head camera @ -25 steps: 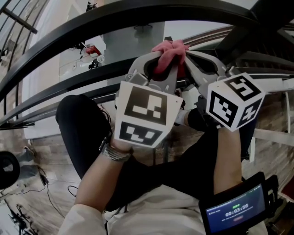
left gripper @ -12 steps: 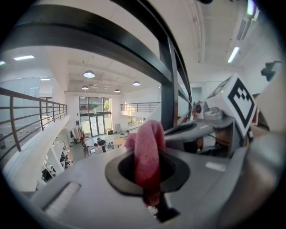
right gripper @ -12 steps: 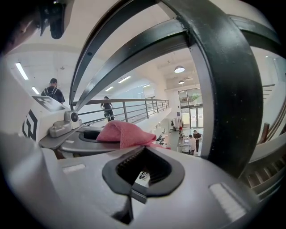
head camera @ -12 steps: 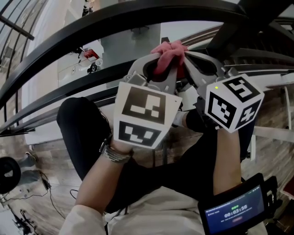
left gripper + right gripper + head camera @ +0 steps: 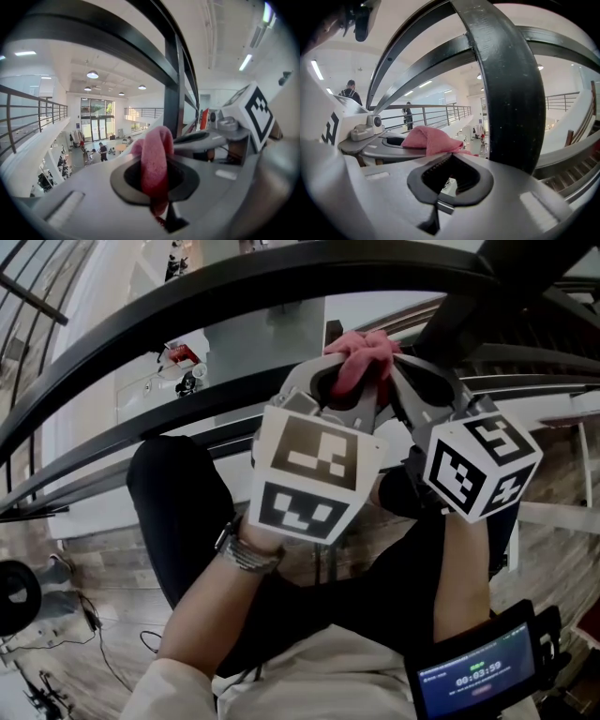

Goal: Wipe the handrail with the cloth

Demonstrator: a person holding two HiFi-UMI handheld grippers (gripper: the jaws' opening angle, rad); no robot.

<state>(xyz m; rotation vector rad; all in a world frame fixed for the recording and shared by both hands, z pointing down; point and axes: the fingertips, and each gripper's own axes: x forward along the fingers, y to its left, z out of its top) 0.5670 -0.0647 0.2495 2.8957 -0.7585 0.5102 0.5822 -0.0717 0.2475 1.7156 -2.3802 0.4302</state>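
Pink cloth (image 5: 361,354) held near the black handrail (image 5: 234,287).
Left gripper (image 5: 339,397) clamps it at 12 o'clock; right gripper (image 5: 412,381) (jaws closed) nips its corner from 1 o'clock.

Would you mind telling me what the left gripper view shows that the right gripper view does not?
Only the left gripper view: the pink cloth clamped between the left gripper's jaws, and a ground-floor hall far below. Only the right gripper view: the right gripper's jaws, tips closed on the cloth's edge, and people by a balcony railing. Both: the cloth and black handrail bars.
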